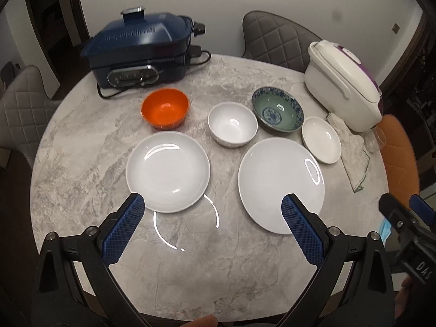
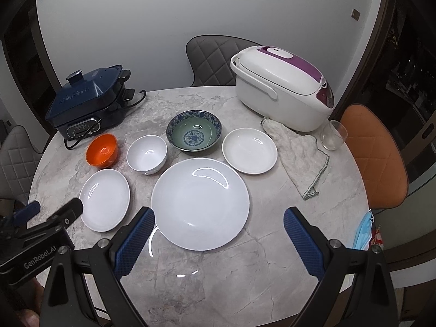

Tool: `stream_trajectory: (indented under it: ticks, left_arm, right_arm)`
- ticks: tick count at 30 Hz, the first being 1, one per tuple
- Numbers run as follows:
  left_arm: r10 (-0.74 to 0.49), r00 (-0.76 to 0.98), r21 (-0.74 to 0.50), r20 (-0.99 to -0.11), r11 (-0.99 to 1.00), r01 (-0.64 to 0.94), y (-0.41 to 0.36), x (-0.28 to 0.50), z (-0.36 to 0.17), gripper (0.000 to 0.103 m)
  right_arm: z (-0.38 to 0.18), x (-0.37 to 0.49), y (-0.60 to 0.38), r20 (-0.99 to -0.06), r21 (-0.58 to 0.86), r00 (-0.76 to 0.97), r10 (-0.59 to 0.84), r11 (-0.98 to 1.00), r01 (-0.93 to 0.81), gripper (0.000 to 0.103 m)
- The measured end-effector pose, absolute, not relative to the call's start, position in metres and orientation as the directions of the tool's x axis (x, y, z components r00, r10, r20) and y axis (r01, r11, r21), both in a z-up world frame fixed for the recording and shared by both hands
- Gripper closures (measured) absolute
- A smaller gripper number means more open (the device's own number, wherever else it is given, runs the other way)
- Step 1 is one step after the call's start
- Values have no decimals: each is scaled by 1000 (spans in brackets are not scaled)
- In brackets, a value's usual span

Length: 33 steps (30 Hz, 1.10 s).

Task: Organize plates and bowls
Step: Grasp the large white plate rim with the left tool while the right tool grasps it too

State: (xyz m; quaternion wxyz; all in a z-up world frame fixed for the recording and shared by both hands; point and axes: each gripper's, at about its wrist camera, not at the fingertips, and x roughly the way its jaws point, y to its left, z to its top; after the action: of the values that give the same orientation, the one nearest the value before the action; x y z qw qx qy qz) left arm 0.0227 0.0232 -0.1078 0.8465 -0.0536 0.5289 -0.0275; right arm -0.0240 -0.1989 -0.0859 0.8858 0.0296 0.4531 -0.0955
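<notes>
Overhead, both tools [image 1: 212, 204] [image 2: 219, 218] splayed, empty.

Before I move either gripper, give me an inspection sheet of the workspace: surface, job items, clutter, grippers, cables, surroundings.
Surface: round marble table, dry as far as seen.
Job's things: big plate nearest the front; medium plate to its left; small plate to its back right; orange bowl, white bowl and blue patterned bowl in a row behind. All apart, none stacked, all look empty.
Clutter: cloth, glass, face mask at the right edge.
Grippers: left gripper and right gripper both open, holding nothing, above the front edge.
Cables: black cord beside the blue cooker.
Surroundings: white rice cooker, grey chair, orange chair, plain wall.
</notes>
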Motion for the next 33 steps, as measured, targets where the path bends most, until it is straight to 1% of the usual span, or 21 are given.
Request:
stream_trajectory:
  ticks: [3,6,7,8,10,14,16,17,18,19,20,23,24,29,30,31,32,33]
  left_arm:
    - [-172,379,-188,-909,982,-6,32,27,-153,2]
    - [-314,323,-344,-893,938,-42,44,33,-199,3]
    - [-324,303,-357,-896,932,-59,45,38,-215,3]
    - [-324,283,-350,-903,936,-46,42,44,-228,3]
    - [-314,300,-318,-901,947,39,27,51,-244,3]
    - [-357,249,-341,-900,934,105,-4,72,-257,4]
    - [-299,188,-282,-936,953,112,-21,92,-266,4]
    - [-249,160,-235,-955,967,102,-26,102,-274,7]
    - [-226,150,-213,-963,972,97,-30,111,-280,13]
    - [-228,149,-215,-962,972,99,-32,117,-282,24]
    - [-220,148,-207,-964,973,98,-35,123,-287,27]
    - [-190,128,-180,-973,980,87,-39,140,-303,27]
    - [-192,115,-184,-975,980,75,-38,147,-310,27]
    - [-218,85,-215,-972,975,52,-39,170,-330,28]
    - [-222,86,-218,-971,974,56,-40,174,-331,28]
    - [-231,75,-227,-970,972,54,-42,176,-332,30]
    - [-250,67,-247,-966,968,47,-42,180,-335,35]
    - [-267,60,-265,-962,963,40,-44,183,-338,35]
  right_arm:
    - [-105,-26,-221,-816,54,574,-73,978,202,5]
    - [-132,-27,-249,-805,166,593,14,965,203,5]
    - [-143,-26,-258,-809,195,587,34,957,213,5]
    - [-154,-25,-268,-804,232,590,67,950,209,5]
    - [-175,-17,-284,-790,298,600,131,936,189,6]
    - [-217,10,-309,-813,330,547,200,932,151,8]
    - [-235,22,-321,-814,362,527,246,923,128,13]
    - [-244,29,-327,-819,380,508,266,915,133,18]
    - [-252,36,-334,-822,403,490,291,905,139,23]
    - [-259,42,-341,-818,429,479,318,893,139,25]
    - [-265,48,-347,-813,452,469,344,881,137,25]
    - [-282,60,-359,-806,489,442,394,863,123,29]
    - [-288,65,-362,-810,492,426,403,862,121,34]
    - [-309,84,-374,-804,533,369,467,841,96,45]
    - [-312,90,-376,-803,538,359,475,837,96,45]
    - [-315,94,-378,-797,547,360,485,833,87,47]
    - [-316,96,-377,-794,551,354,495,831,74,49]
    - [-317,100,-377,-791,554,350,502,830,61,51]
